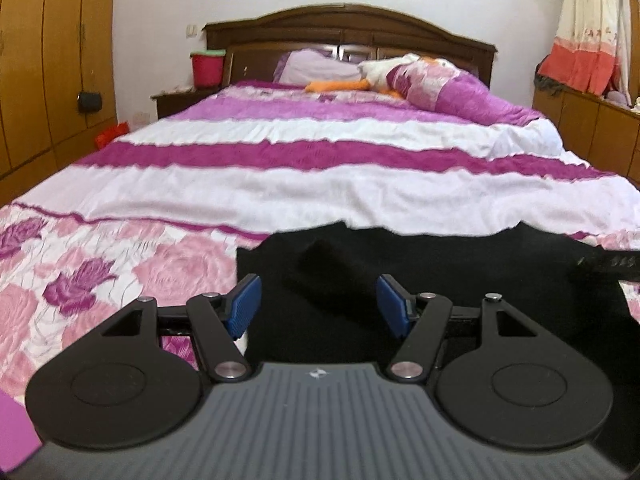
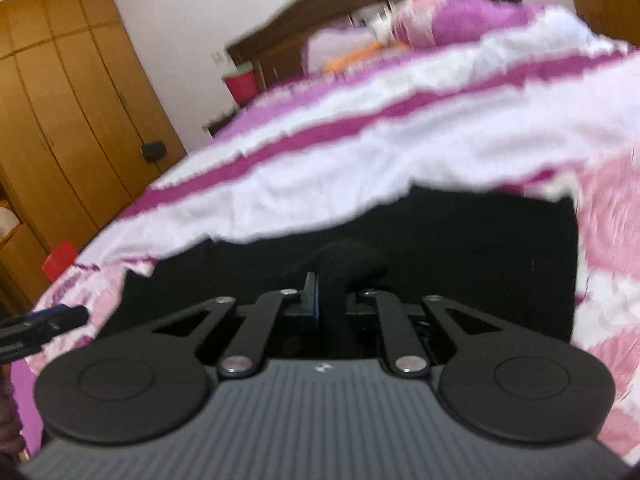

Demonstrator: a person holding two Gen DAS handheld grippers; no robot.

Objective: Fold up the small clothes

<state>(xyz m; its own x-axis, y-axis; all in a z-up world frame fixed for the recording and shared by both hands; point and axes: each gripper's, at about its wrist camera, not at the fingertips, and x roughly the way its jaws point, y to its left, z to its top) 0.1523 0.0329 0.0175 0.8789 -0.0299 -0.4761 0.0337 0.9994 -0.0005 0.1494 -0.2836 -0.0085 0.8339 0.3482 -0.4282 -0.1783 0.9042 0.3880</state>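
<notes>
**Black garment pinched on the bed**

A black garment point(image 1: 460, 280) is lying spread across the near end of a bed, on a bedspread point(image 1: 280, 184) with pink roses and purple and white stripes. The left gripper point(image 1: 319, 304) is hovering just over the cloth with its blue pads point(image 1: 245, 304) standing wide apart and nothing between them. A raised fold of the black cloth point(image 1: 328, 268) is sitting just ahead of that gap.

The right gripper point(image 2: 330, 300) is squeezing nearly shut, pinching a bunched ridge of the garment point(image 2: 352, 260) that is rising up between its fingers. That view is blurring and tilting, so finer detail is hard to make out. At the head of the bed, pillows point(image 1: 420, 76) are leaning by a dark wooden headboard point(image 1: 348, 28), with a red bucket point(image 1: 207, 68) beside it and wooden wardrobes point(image 1: 48, 60) lining the wall.
</notes>
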